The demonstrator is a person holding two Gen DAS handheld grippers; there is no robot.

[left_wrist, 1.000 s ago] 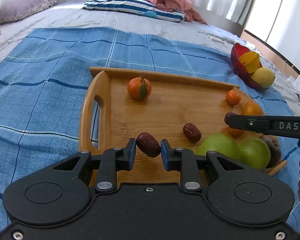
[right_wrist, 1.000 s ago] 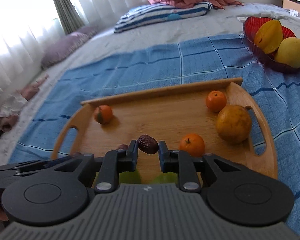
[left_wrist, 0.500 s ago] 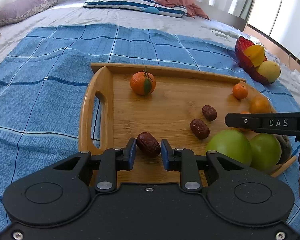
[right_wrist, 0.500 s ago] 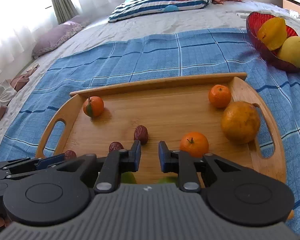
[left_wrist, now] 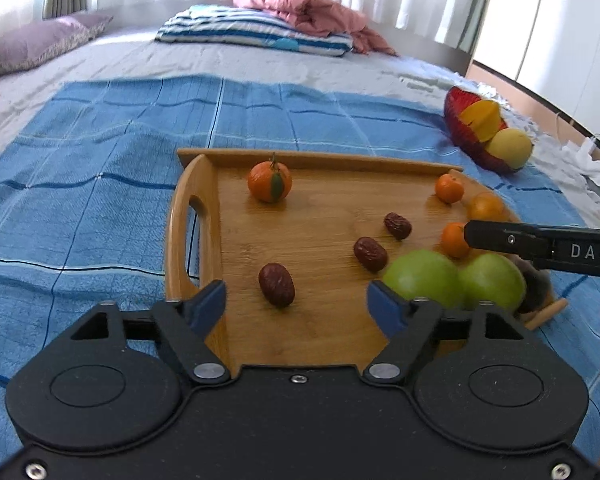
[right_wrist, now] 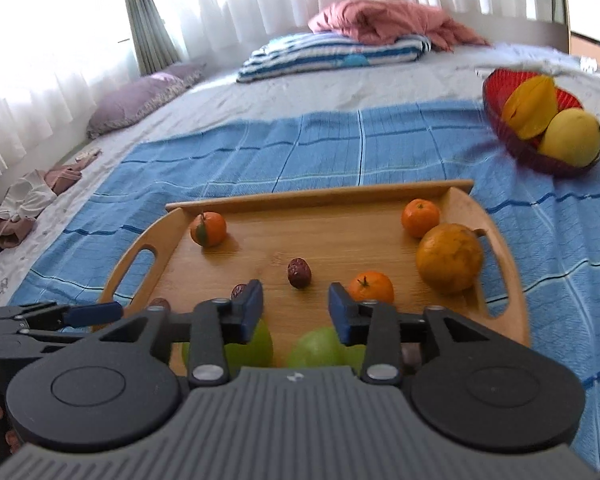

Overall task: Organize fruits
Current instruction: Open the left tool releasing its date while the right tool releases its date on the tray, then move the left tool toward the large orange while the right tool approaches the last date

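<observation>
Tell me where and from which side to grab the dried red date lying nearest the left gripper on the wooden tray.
Grip the date across its narrow middle, coming down from above. It lies flat on the wooden tray, long axis pointing roughly away from the left gripper, so the pads would probably seat on its two long flanks. Its jaws are opening with nothing between them, and nearby space looks free.

You have before you:
- wooden tray (left_wrist: 320, 240): pale bamboo-like grain, smooth, low satin sheen.
- dates (left_wrist: 276, 284): dark red-brown skin, wrinkled, faintly glossy.
- green apples (left_wrist: 424, 276): smooth, waxy shine.
- blue blanket (left_wrist: 100, 184): woven cloth, matt, ribbed checks.
- red bowl (right_wrist: 516, 148): translucent, glossy, fluted plastic or glass.
- left gripper (left_wrist: 296, 304): matt black plastic, blue pads, bright metal pins.
</observation>
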